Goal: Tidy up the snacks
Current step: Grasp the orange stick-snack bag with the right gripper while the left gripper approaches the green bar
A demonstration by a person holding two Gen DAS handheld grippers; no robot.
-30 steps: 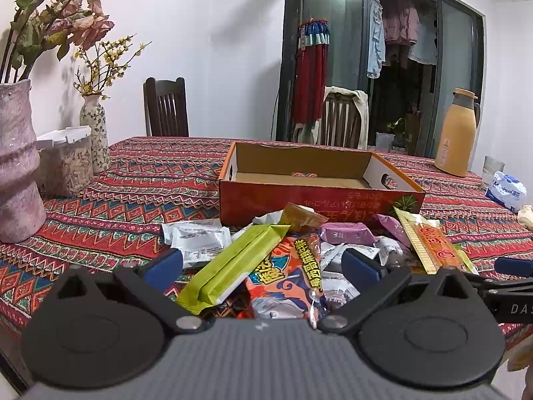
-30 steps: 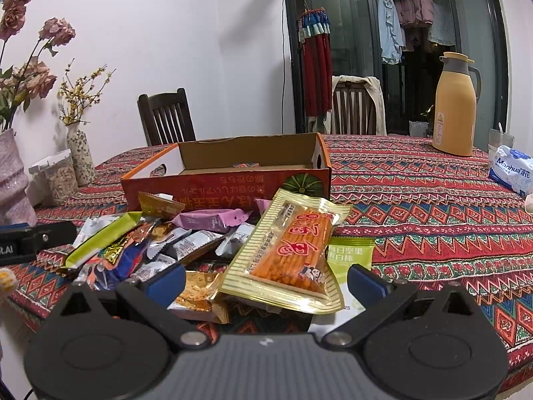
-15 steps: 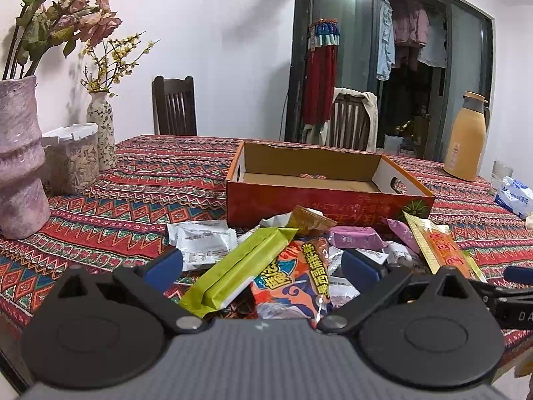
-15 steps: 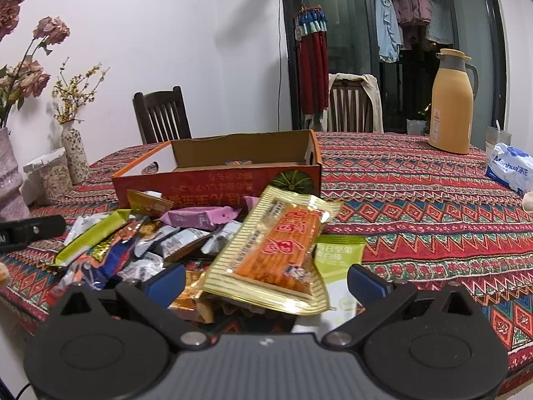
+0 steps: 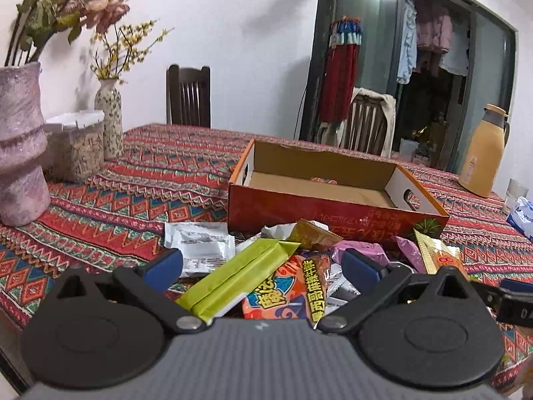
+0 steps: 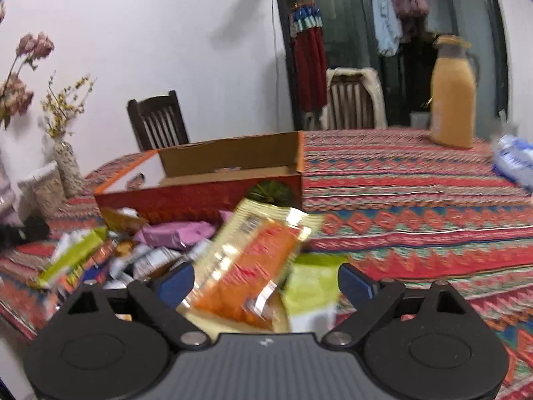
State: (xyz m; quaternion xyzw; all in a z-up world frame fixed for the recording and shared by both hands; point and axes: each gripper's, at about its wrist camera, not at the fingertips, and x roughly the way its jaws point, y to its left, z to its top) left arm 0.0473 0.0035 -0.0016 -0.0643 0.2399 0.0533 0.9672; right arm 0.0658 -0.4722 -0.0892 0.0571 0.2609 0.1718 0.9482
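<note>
A pile of snack packets lies on the patterned tablecloth in front of an open orange cardboard box, which also shows in the right wrist view. My left gripper is open above a long green packet and an orange-blue packet. A white packet and a purple packet lie nearby. My right gripper is open over a gold packet of orange sticks and a light green packet. This view is blurred.
A pink vase, a lidded jar and a small flower vase stand at the left. A tan thermos and a blue-white pack are at the far right. Chairs stand behind the table.
Both grippers have moved forward and closer to the snack pile. The right wrist view has swung and is now motion-blurred. Both stay open.
</note>
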